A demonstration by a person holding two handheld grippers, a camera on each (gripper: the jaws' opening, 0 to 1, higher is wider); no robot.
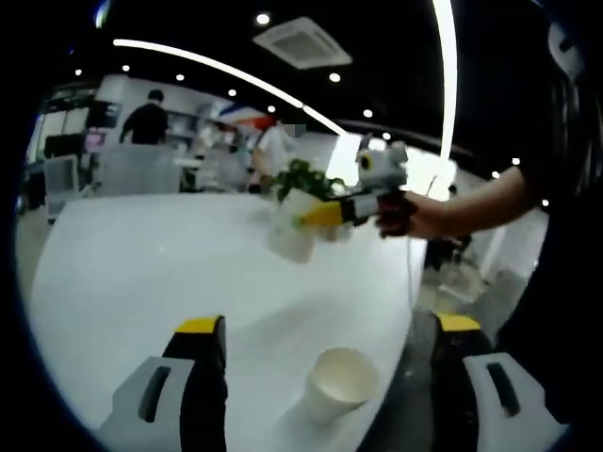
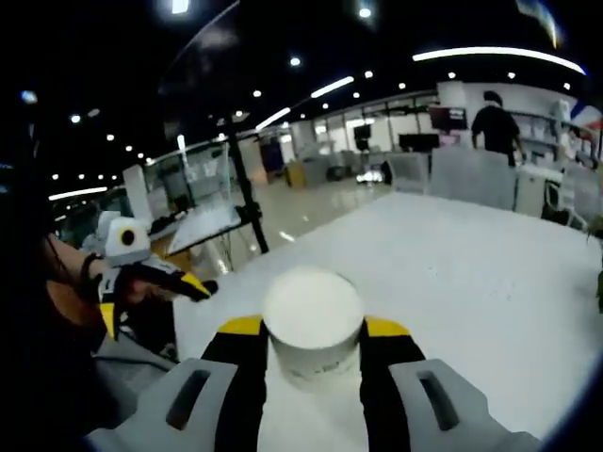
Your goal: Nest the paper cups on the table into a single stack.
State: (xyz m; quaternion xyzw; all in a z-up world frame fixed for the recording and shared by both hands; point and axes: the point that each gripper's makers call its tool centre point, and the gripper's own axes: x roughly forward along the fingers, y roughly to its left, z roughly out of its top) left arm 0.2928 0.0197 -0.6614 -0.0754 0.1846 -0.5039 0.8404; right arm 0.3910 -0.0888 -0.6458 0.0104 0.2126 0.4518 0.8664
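Observation:
A white paper cup (image 1: pixel 339 381) stands upright on the white table (image 1: pixel 170 273), close to its near edge. My left gripper (image 1: pixel 330 350) is open, with its jaws wide apart on either side of that cup and not touching it. Farther off, my right gripper (image 1: pixel 318 217) comes in from the right in a hand, shut on a second white cup (image 1: pixel 290 229) held tilted above the table. In the right gripper view this held cup (image 2: pixel 312 315) sits between the jaws of my right gripper (image 2: pixel 314 331), its flat base toward the camera. The left gripper (image 2: pixel 151 299) shows at the left, open.
A green plant (image 1: pixel 303 177) stands at the table's far side behind the held cup. Several people and chairs (image 2: pixel 469 171) are beyond the table. A dark tripod (image 2: pixel 241 184) stands on the floor off the table's edge.

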